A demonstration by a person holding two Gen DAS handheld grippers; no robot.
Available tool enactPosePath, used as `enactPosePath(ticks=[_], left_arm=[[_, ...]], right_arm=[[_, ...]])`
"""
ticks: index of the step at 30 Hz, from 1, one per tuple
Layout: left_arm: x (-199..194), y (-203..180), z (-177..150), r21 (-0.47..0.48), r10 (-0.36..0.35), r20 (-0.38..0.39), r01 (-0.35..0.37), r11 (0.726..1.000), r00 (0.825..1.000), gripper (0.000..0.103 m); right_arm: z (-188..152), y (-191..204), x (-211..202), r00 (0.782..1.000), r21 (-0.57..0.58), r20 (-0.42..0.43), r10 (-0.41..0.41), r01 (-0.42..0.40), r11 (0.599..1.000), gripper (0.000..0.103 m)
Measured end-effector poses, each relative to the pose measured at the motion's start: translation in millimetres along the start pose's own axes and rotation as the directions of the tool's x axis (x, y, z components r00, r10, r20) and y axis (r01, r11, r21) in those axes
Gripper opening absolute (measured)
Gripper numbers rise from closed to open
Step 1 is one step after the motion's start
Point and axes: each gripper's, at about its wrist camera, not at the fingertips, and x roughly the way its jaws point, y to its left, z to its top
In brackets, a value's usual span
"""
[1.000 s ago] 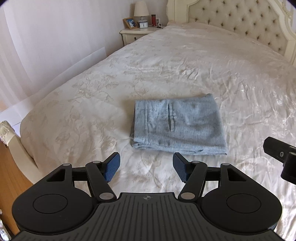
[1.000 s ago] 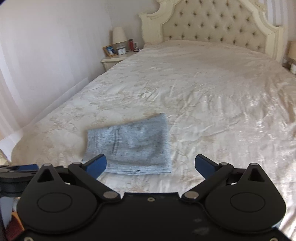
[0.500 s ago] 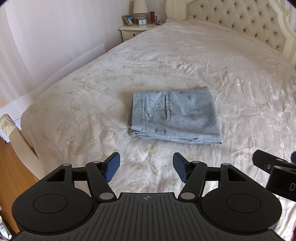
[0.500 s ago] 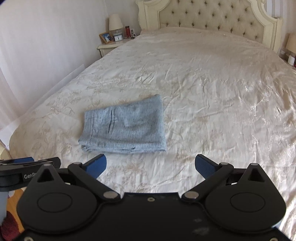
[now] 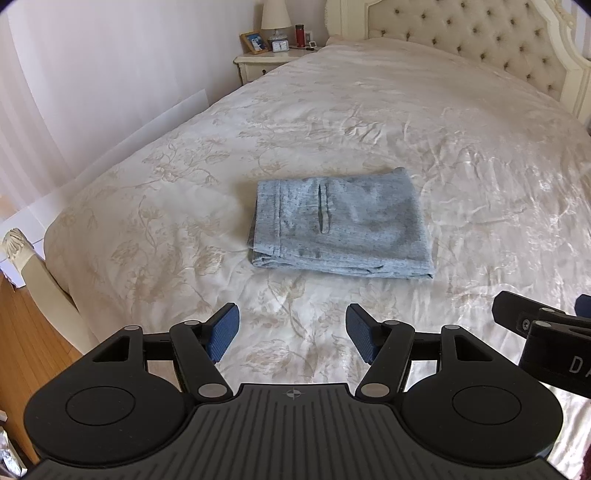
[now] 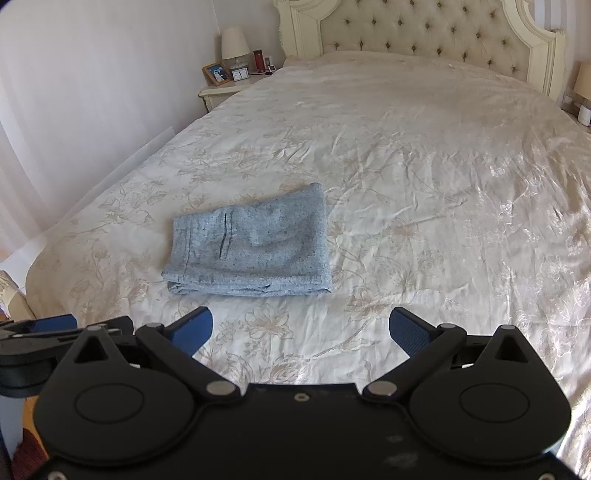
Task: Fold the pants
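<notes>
The light blue pants (image 5: 343,227) lie folded into a flat rectangle on the cream bedspread (image 5: 461,147), pocket slit facing up. In the right wrist view the same pants (image 6: 251,245) sit left of centre. My left gripper (image 5: 291,338) hovers over the bedspread short of the pants' near edge, open, with nothing between its blue pads. My right gripper (image 6: 301,334) is also open and empty, back from the pants and to their right. Part of the right gripper's black body shows at the right edge of the left wrist view.
A tufted cream headboard (image 6: 424,33) stands at the far end. A nightstand (image 5: 266,64) at the far left carries a lamp, photo frame, clock and red bottle. The bed's left edge drops to a wood floor (image 5: 22,332). A second lamp (image 6: 583,85) stands at the right.
Both grippers have drawn back from the pants, which now lie farther from the fingertips in both views. Both stay open. The pants have not moved on the bed.
</notes>
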Motion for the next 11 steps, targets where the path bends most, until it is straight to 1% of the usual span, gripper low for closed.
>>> enactPosePath(ticks=[4, 11], left_arm=[[-3.4, -3.9, -0.6, -0.004, 0.0, 0.016, 0.0, 1.0, 1.0, 0.062], [-6.7, -12.4, -0.3, 0.002, 0.005, 0.022, -0.005, 1.0, 1.0, 0.062]], right_arm=[[-0.6, -2.1, -1.2, 1.0, -0.001, -0.002, 0.004, -0.004, 1.0, 0.103], [0.0, -6.0, -0.5, 1.0, 0.008, -0.005, 0.014, -0.014, 1.0, 0.103]])
